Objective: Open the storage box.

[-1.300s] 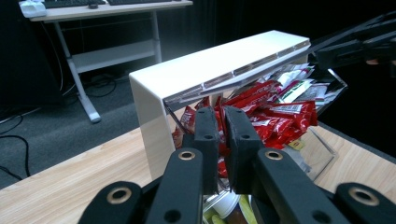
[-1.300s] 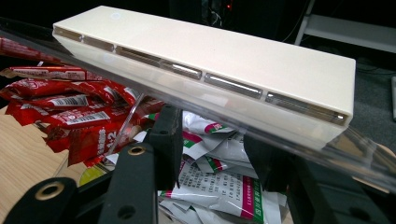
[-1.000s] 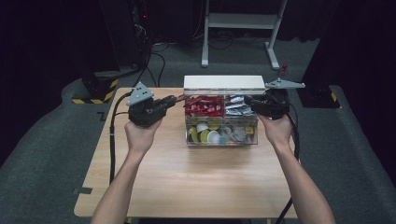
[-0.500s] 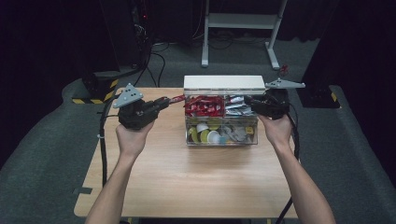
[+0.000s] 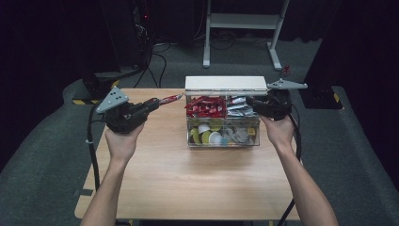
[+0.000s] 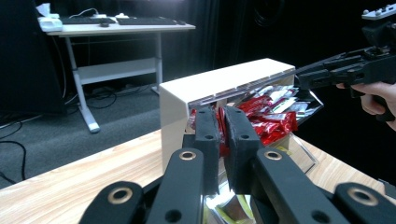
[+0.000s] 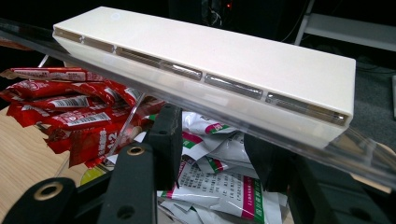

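Left gripper (image 5: 160,102) sits left of centre in the high view, your jaws clamped on a red sachet (image 5: 170,99) that pokes out toward the clear organizer box (image 5: 223,141) at frame centre, not touching it. Right gripper (image 5: 251,102) is at the box's right end, jaws part-closed around the lifted clear lid (image 7: 224,119); can't tell if the pads press it. More red sachets (image 5: 203,107) lie in the box's upper-left compartment.

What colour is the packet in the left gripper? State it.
Red packet, clearest in the high view, pinched by the left gripper.
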A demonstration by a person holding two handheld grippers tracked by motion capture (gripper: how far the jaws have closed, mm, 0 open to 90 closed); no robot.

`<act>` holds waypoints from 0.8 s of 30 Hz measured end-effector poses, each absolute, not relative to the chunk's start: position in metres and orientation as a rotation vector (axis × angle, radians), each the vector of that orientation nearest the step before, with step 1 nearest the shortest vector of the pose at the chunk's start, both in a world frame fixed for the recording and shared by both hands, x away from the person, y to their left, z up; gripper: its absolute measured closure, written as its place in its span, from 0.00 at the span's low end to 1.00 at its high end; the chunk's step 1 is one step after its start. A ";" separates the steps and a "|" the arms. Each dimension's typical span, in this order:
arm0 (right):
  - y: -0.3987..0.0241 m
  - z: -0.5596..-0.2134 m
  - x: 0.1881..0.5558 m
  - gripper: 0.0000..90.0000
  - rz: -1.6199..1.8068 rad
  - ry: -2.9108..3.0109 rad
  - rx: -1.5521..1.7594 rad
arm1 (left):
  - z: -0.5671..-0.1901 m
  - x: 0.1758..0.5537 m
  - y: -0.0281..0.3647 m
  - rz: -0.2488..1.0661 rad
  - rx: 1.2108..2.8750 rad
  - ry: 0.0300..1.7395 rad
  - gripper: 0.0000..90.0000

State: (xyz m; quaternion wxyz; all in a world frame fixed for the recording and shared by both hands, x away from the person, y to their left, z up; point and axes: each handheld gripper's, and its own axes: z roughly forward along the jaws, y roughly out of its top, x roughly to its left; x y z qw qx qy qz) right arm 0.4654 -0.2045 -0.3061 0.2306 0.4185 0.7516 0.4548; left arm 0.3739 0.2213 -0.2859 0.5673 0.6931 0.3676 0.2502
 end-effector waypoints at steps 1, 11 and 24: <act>-0.205 -0.306 0.465 0.63 1.252 2.067 1.152 | -0.286 0.374 0.224 0.590 1.626 0.870 0.95; -0.205 -0.306 0.466 0.64 1.269 2.063 1.155 | -0.293 0.371 0.241 0.640 1.674 0.886 0.95; -0.206 -0.306 0.466 0.64 1.278 2.061 1.156 | -0.312 0.370 0.251 0.658 1.644 0.977 0.95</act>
